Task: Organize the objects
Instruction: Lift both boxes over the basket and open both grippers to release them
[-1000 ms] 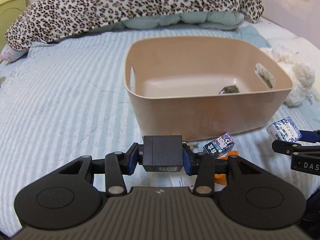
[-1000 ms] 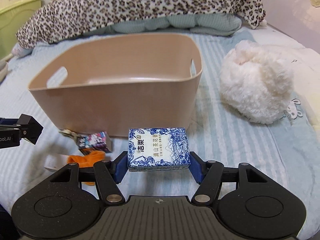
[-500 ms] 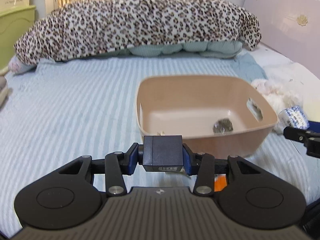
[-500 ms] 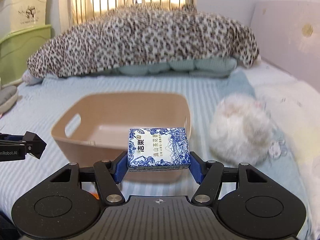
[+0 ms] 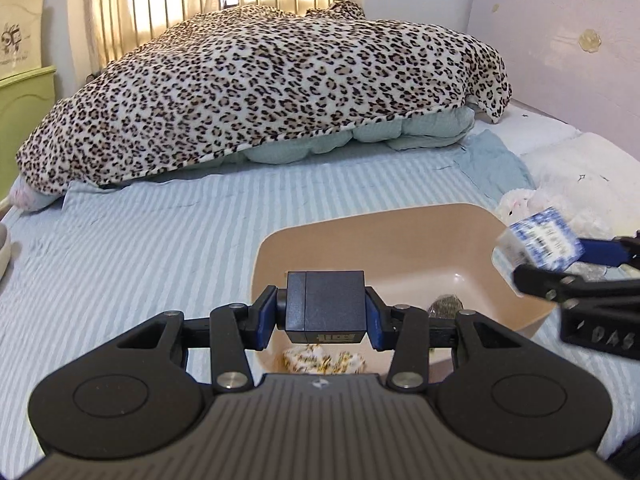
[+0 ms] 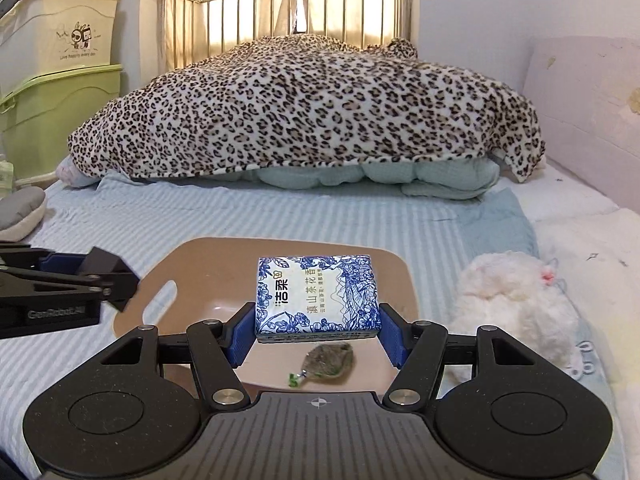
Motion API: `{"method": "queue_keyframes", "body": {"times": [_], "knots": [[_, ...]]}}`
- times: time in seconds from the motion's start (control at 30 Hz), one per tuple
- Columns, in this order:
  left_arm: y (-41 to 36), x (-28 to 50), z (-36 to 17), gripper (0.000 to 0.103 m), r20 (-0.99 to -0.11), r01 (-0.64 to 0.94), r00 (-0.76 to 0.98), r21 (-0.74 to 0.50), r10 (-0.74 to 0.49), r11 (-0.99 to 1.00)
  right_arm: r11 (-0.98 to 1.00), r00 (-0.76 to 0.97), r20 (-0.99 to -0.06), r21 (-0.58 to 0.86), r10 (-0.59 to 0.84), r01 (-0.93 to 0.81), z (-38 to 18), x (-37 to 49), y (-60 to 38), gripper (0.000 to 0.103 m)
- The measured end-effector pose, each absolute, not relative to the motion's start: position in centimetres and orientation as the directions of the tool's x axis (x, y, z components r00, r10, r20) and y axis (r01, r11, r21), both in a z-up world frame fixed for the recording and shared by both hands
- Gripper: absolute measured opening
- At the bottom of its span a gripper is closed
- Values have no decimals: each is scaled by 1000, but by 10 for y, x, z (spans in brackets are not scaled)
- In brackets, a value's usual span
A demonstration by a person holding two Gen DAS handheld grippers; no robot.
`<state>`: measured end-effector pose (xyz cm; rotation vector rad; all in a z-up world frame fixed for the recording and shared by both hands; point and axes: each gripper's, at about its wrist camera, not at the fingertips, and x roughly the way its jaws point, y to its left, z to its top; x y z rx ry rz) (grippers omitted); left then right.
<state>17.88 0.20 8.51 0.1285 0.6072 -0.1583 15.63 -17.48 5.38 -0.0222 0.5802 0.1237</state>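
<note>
The left gripper [image 5: 326,314] is clamped on a dark navy plastic cube [image 5: 326,305], held above the near-left edge of the beige plastic tub [image 5: 360,224]. The right gripper [image 6: 318,326] grips a blue-and-white floral tissue pack [image 6: 317,297] over the tub's middle. Below it lies a small grey-green packet [image 6: 330,363]. At three o'clock sits a fluffy white plush toy [image 6: 516,304]; at twelve, a leopard-print blanket [image 6: 304,108].
</note>
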Motion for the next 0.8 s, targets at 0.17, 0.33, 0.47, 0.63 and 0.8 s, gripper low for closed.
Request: {"method": "queue_keyframes", "body": {"times": [0.17, 0.33, 0.47, 0.63, 0.8], "knots": [[-12, 202, 71, 46, -592, 183, 800, 92, -94, 979, 988, 804, -574, 101, 156, -119, 37, 170, -178, 60], [-17, 224, 46, 46, -628, 172, 776, 111, -65, 979, 986, 778, -609, 135, 157, -93, 19, 188, -187, 60], [-17, 240, 23, 46, -675, 169, 736, 116, -47, 979, 989, 749, -648, 129, 143, -76, 3, 203, -192, 60], [-9, 250, 5, 46, -713, 155, 699, 80, -52, 985, 992, 703, -700, 112, 126, -66, -15, 216, -191, 60], [0, 248, 13, 47, -713, 164, 695, 33, -92, 986, 994, 714, -692, 86, 109, -68, -14, 211, -186, 69]]}}
